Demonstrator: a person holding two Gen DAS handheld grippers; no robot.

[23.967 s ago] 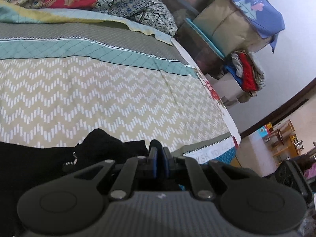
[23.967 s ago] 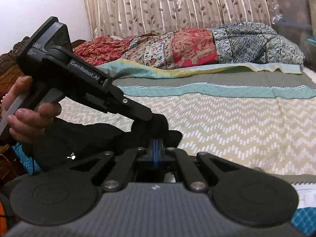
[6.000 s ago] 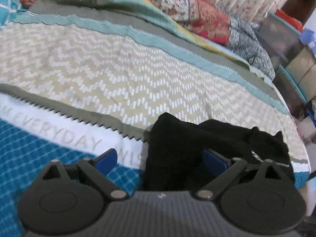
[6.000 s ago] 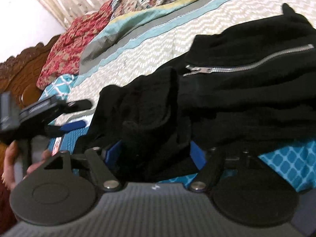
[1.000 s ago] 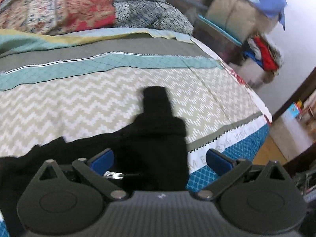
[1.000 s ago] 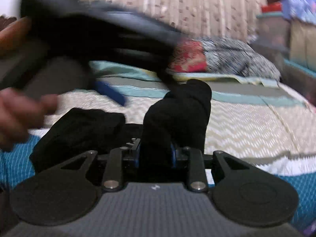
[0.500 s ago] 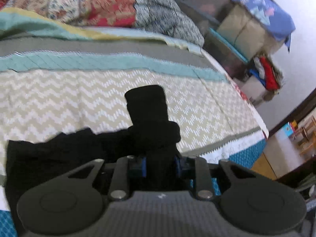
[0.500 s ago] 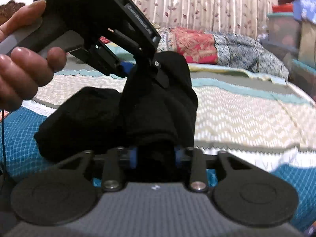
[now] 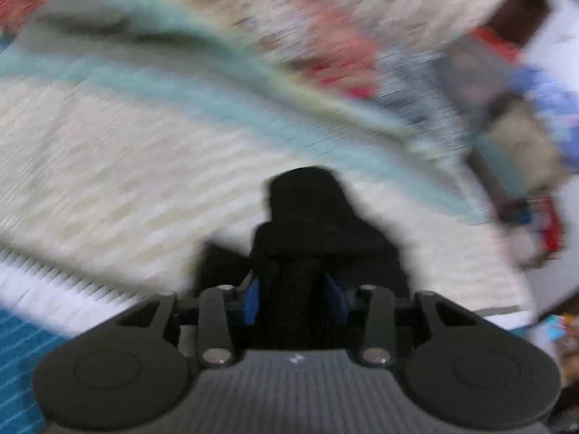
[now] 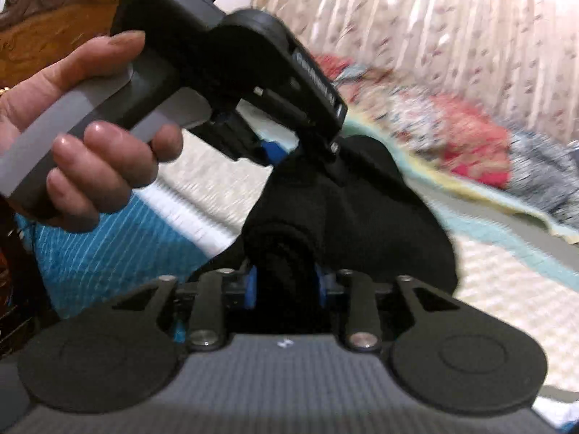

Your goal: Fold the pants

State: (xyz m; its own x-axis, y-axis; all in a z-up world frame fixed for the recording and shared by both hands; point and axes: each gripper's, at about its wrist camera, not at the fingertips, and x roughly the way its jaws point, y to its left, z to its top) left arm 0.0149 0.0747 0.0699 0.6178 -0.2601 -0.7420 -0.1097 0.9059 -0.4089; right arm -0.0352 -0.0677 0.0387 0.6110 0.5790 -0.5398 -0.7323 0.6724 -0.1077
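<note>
- The left tongs (image 9: 295,298) are easing apart, with a thick bunch of the black pants (image 9: 318,231) sitting between the blue pads (image 9: 251,298); the fabric is filling the gap and still touching both.
- The right tongs (image 10: 286,285) are also widening around a rolled fold of the pants (image 10: 362,224), pads against cloth.
- The pants are bunching up over the bed (image 9: 108,166), their lower part hidden behind both tools.
- A hand (image 10: 83,152) is gripping the left tool.
- Motion blur is smearing the quilt (image 10: 452,133) and curtain (image 10: 452,29).
</note>
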